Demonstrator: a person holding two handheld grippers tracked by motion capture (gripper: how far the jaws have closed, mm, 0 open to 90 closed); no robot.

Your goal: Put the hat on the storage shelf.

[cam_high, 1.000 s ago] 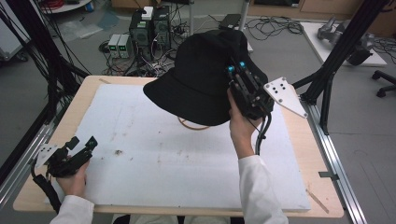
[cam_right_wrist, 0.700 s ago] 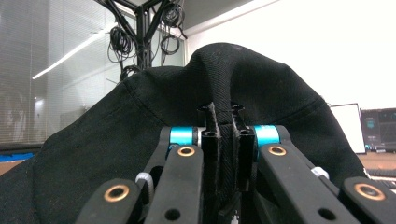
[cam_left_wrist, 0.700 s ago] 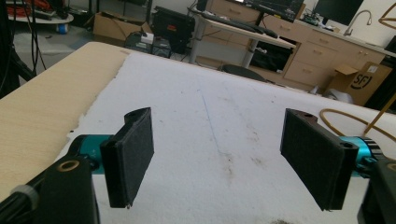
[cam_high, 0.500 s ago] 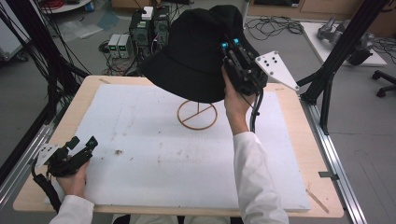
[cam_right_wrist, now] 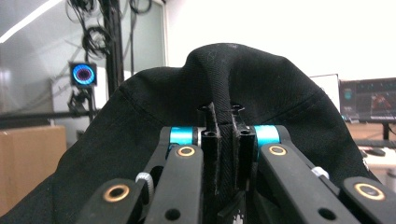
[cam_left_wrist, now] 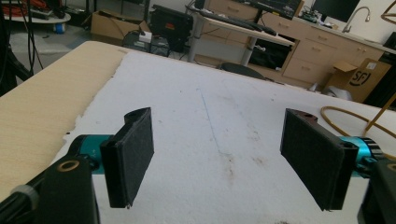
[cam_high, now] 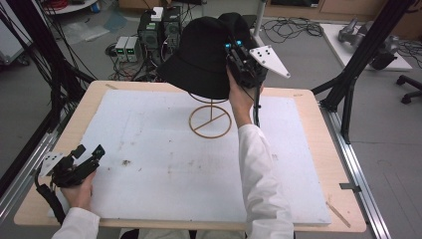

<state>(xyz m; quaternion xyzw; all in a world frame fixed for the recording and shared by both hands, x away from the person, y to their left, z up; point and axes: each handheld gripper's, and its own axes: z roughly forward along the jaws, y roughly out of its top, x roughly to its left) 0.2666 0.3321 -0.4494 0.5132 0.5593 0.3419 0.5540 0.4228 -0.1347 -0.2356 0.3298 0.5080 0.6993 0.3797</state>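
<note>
Rising higher off the wire stand [cam_high: 210,119], black hat [cam_high: 201,55] is hanging pinched in right gripper [cam_high: 239,59]; left gripper [cam_high: 87,157] is resting wide open, empty, on bench [cam_high: 308,129].

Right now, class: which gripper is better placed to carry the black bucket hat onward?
The right gripper. Its jaws are shut on a fold of the black bucket hat, held above the wire hat stand. The left gripper sits open at the table's near left corner.
</note>
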